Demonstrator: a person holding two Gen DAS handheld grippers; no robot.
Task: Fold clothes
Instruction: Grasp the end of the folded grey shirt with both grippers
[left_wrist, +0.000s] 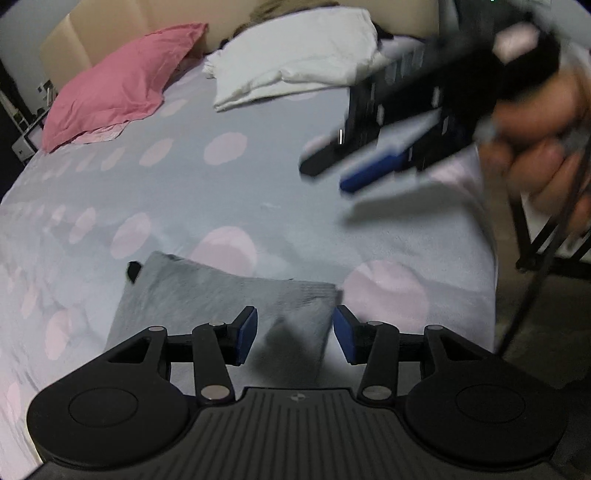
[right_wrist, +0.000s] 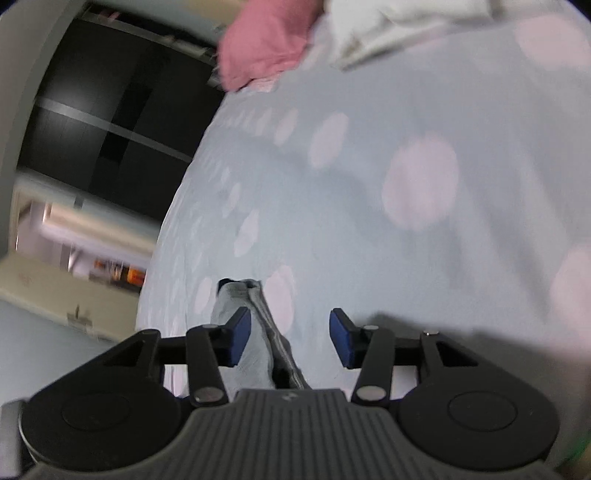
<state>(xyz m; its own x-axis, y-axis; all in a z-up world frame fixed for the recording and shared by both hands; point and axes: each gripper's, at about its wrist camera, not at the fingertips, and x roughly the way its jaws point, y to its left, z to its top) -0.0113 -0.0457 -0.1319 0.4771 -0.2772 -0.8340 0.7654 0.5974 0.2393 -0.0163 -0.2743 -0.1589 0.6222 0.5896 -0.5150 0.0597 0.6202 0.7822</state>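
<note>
1. 2 grippers over the bed, and the left gripper (left_wrist: 295, 332) hangs low at 6 o'clock in its own view, jaws apart, blue pads clear of any cloth.
2. Folded grey garment (left_wrist: 221, 299) lies flat on the bedsheet (left_wrist: 258, 177) right under those jaws; nothing is pinched, the pads stand apart above the fabric.
3. Small dark tab pokes out at the garment's far-left corner, around 9 o'clock of the cloth.
4. Over at 2 o'clock in the left view comes the right gripper (left_wrist: 330, 173), blurred, with a person's hand (left_wrist: 543, 147) wrapped on its handle; fingers spread, nothing between them.
5. From the right wrist view, the right gripper (right_wrist: 290, 336) shows jaws apart too, and the grey garment (right_wrist: 251, 332) runs as a narrow strip between the pads at 6 o'clock, lying on the sheet below, not gripped.
6. Pink pillow (left_wrist: 122, 85) sits at 10 o'clock of the bed, white pillow (left_wrist: 295, 55) at 12 o'clock, both well apart from the garment, against a beige headboard (left_wrist: 110, 26).
7. Sheet is pale blue with pink dots, open ground between garment and pillows.
8. Dark stand legs (left_wrist: 532, 251) at 3 o'clock beside the bed edge; a dark wardrobe (right_wrist: 110, 122) shows at 10 o'clock in the right view.
</note>
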